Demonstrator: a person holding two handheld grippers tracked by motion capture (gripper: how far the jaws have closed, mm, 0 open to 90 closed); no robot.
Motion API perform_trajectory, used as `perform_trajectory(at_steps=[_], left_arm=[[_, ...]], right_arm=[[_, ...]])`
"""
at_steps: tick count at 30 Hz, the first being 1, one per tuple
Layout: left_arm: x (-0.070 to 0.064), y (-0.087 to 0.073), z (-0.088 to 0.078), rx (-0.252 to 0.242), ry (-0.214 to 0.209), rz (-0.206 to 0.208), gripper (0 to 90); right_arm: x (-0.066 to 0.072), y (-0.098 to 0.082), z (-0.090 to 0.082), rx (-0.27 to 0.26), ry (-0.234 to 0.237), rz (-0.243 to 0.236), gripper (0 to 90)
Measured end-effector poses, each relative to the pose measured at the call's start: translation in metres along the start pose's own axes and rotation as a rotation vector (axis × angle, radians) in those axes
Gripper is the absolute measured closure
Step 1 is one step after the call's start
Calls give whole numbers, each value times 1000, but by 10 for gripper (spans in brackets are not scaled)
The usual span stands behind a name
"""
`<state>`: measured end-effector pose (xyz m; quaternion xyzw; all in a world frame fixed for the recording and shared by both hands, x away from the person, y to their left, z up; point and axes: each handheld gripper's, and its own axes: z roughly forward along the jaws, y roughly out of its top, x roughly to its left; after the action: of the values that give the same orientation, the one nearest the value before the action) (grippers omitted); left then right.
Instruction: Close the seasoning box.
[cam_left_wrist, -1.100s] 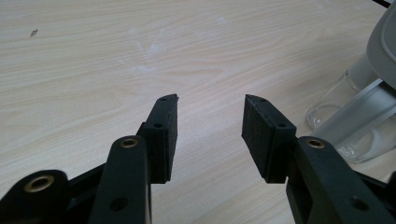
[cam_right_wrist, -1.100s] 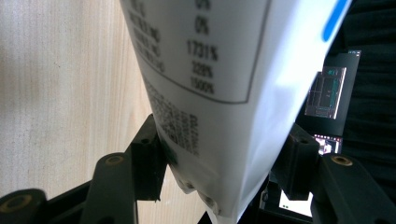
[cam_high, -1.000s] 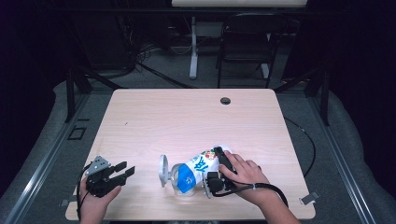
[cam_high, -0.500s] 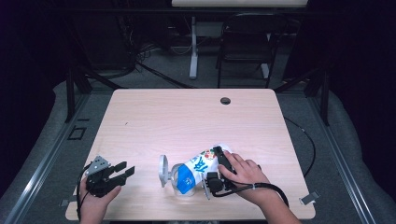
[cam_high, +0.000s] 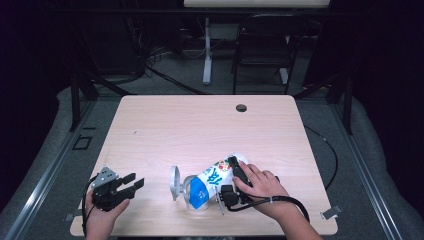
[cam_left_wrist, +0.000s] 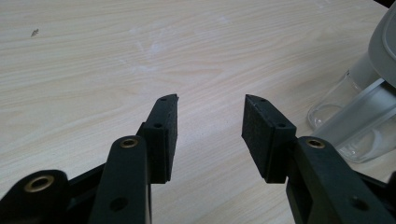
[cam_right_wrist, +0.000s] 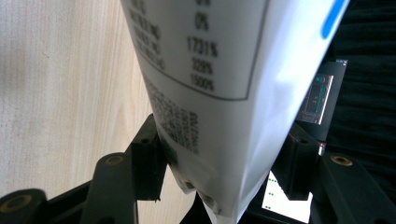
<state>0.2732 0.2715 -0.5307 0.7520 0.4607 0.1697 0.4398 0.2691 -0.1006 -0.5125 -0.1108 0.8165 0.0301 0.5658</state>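
Pouch (cam_high: 215, 177) clamped in right gripper (cam_high: 231, 184), long axis tilted down-left toward clear jar (cam_high: 192, 192); left gripper (cam_high: 120, 186) spread, empty, well apart to the left.

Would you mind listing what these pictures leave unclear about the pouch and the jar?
- Pouch front print: too small in the high view.
- Pouch top: cut off by the right gripper view's upper edge.
- Clear jar: cut off at the left gripper view's right edge; in the high view the pouch hides its mouth.
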Motion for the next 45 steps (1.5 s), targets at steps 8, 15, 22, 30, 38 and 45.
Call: perform_trajectory(at_steps=[8, 15, 22, 30, 38, 45], left_arm=[[0, 0, 0, 0, -1, 0, 560], [0, 0, 0, 0, 0, -3, 560], [0, 0, 0, 0, -1, -4, 560], [0, 0, 0, 0, 0, -4, 560], [1, 0, 0, 4, 1, -5, 560], [1, 0, 0, 3, 2, -5, 560]], right_arm=[[-1, 1, -1, 6, -9, -16, 442], [-1, 1, -1, 7, -6, -18, 443], [-1, 1, -1, 6, -10, -27, 443], [-3, 2, -2, 15, -7, -38, 443], [-3, 2, -1, 9, -9, -38, 444], [-3, 3, -2, 17, -13, -51, 444]])
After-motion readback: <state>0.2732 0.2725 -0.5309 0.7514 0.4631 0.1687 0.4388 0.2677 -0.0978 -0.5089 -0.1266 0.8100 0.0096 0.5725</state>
